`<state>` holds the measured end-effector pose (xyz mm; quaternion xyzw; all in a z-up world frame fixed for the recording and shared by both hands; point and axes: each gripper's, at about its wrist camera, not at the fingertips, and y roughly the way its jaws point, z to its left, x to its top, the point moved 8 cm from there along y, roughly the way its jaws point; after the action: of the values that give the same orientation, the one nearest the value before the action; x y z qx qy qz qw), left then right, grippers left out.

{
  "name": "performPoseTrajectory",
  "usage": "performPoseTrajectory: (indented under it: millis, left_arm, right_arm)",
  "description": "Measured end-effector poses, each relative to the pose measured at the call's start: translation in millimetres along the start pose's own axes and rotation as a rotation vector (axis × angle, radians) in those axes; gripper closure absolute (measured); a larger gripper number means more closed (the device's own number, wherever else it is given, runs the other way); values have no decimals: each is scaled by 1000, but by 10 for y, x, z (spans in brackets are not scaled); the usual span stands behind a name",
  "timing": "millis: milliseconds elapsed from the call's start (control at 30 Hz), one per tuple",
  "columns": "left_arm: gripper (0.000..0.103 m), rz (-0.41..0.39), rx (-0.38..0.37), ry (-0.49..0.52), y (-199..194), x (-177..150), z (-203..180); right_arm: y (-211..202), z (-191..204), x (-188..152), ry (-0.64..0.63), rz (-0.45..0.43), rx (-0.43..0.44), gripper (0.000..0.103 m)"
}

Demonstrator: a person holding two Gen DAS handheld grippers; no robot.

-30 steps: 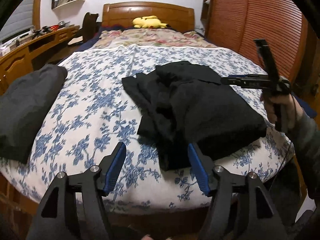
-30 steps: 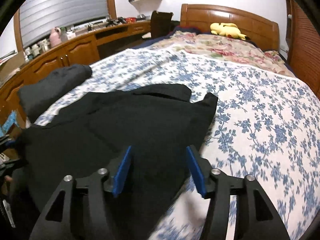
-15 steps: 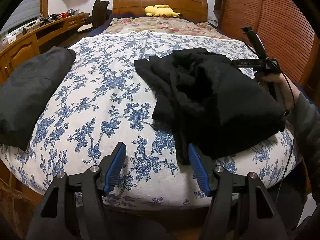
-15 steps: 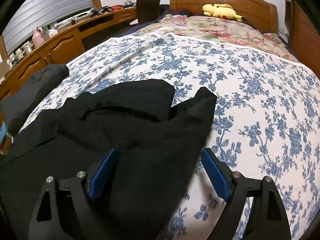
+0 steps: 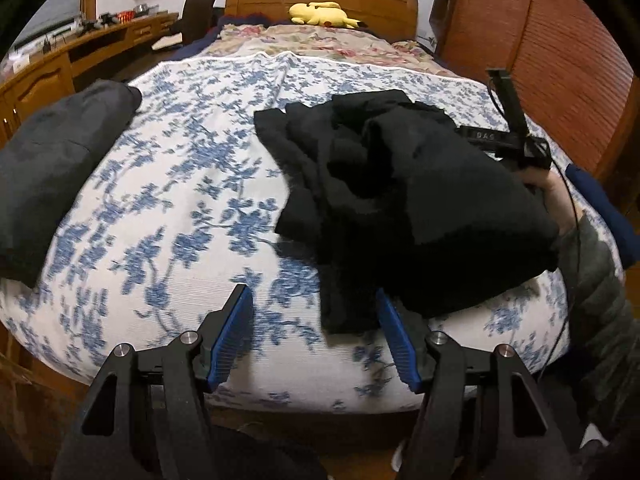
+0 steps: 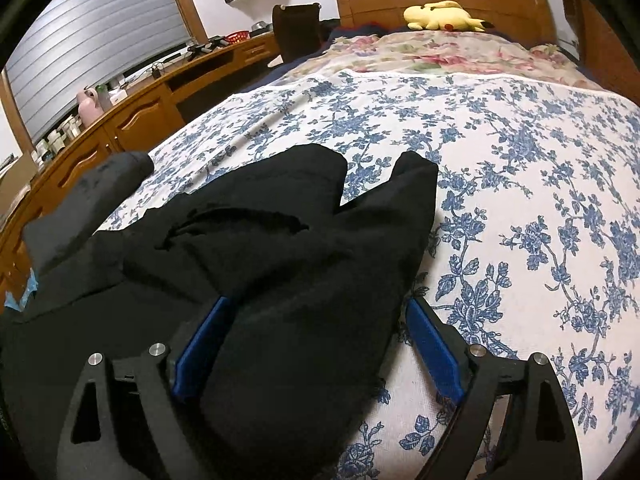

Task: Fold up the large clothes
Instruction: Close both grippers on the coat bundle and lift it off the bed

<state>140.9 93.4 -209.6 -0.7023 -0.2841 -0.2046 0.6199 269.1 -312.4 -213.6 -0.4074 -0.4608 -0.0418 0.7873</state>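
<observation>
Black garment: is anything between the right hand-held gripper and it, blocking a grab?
Nothing visible. The right hand-held gripper is open with a fold of the black garment already between its fingers. Only the floral bedspread lies alongside; the folded grey garment sits apart at the bed's edge.

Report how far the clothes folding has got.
Done: a dark grey garment lies folded at the bed's left edge. In hand: nothing gripped; right gripper straddles the black garment, jaws open. Left gripper open. Left: that crumpled garment needs folding.
</observation>
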Motion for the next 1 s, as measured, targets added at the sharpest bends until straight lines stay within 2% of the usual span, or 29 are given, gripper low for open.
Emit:
performPoseTrajectory:
  millis: [100,233,633,833,1000]
  left_arm:
    - [38,0,-18,-7,24,2,-64]
    - [50,-3,-33,1,52,3,-137]
    - [51,10,-25,47,115,16,-195]
    - [62,14,-52,34,125,-4,-245]
    - [65,19,-68,3,113,-39,-231]
  right_arm:
    - [12,-13,0,8,4,10,13]
    - [-9,-5,16,7,3,8,13]
    - [9,-4,0,28,13,27,13]
    - [26,28,-6,37,30,60,13]
    - [23,39,-1,45,34,101,21]
